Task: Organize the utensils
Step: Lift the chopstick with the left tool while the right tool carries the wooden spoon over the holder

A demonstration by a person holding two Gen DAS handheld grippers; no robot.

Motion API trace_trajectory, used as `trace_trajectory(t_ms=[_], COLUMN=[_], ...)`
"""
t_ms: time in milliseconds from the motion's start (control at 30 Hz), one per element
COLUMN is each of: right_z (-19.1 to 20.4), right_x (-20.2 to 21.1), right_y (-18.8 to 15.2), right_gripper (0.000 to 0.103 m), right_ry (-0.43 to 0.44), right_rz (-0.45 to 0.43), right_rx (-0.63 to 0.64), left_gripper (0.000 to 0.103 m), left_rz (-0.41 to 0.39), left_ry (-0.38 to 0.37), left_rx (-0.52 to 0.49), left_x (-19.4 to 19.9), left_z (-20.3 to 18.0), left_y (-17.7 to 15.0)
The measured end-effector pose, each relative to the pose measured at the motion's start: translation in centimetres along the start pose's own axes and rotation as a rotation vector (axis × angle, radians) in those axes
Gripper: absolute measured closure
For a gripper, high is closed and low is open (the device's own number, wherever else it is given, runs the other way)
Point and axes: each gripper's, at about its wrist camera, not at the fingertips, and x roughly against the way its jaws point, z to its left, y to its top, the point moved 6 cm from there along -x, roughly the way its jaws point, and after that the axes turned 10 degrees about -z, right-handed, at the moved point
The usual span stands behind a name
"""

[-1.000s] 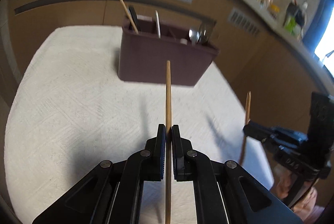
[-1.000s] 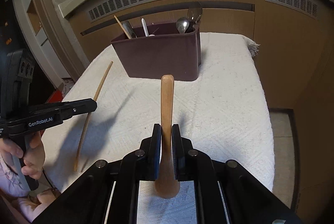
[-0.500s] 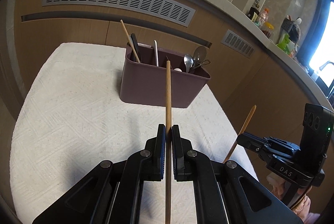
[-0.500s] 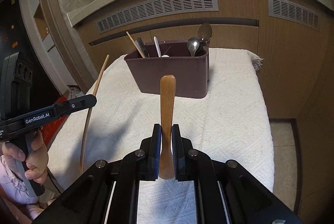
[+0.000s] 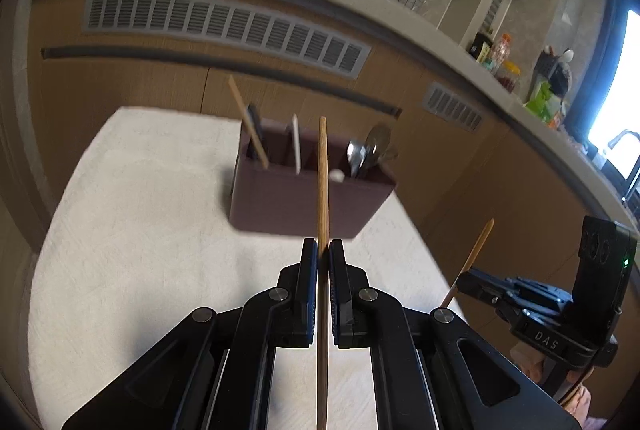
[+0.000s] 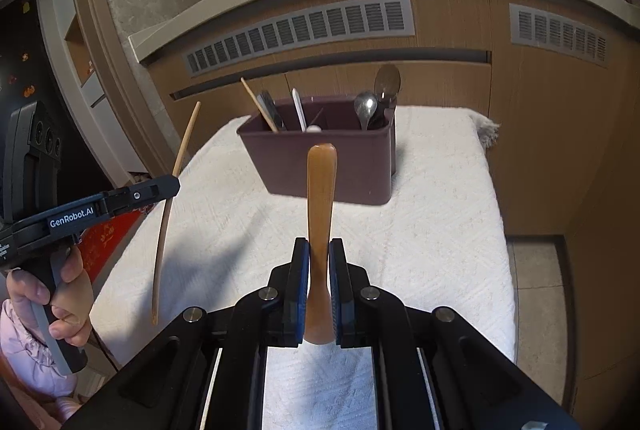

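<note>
My left gripper (image 5: 323,258) has its jaws clamped on a chopstick (image 5: 322,181); my right gripper (image 6: 319,262) grips a wooden spoon (image 6: 320,205), both before the caddy (image 6: 320,165).

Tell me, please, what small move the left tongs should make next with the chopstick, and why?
Probably carry it forward toward the left end of the organizer, where another chopstick already stands. The left tongs are shut on the chopstick, lifted clear of the cloth and short of the organizer. The right tongs hold a wooden spoon.

Two chopsticks (image 6: 170,205), three spoons (image 6: 320,209), one caddy (image 6: 320,165)
</note>
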Motion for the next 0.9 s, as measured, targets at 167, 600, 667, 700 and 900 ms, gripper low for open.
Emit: trace_trajectory(t_ms=[167, 600, 667, 700, 900], right_z=[0.9, 1.8, 1.5, 1.4, 0.6], right_x=[2.4, 0.4, -1.0, -1.6, -5.3], right_y=[7.7, 19.2, 19.2, 19.2, 18.1], right_gripper=[0.094, 0.094, 0.094, 0.094, 0.094], right_ry=[-0.016, -0.081, -0.080, -0.080, -0.070], right_rz=[-0.171, -0.341, -0.318, -0.308, -0.244], right_rx=[0.075, 0.155, 0.154, 0.151, 0.136], left_gripper=[0.097, 0.097, 0.097, 0.097, 0.097], left_rz=[-0.229, -0.504, -0.496, -0.494, -0.471], left_ry=[-0.042, -0.052, -0.040, -0.035, -0.008], left_rx=[-0.100, -0.162, -0.145, -0.142, -0.129], left_x=[1.5, -1.4, -2.7, -3.2, -6.7], left_z=[-3.4, -5.0, -4.2, -3.9, -1.6], left_y=[8.5, 18.5, 18.6, 18.6, 17.7])
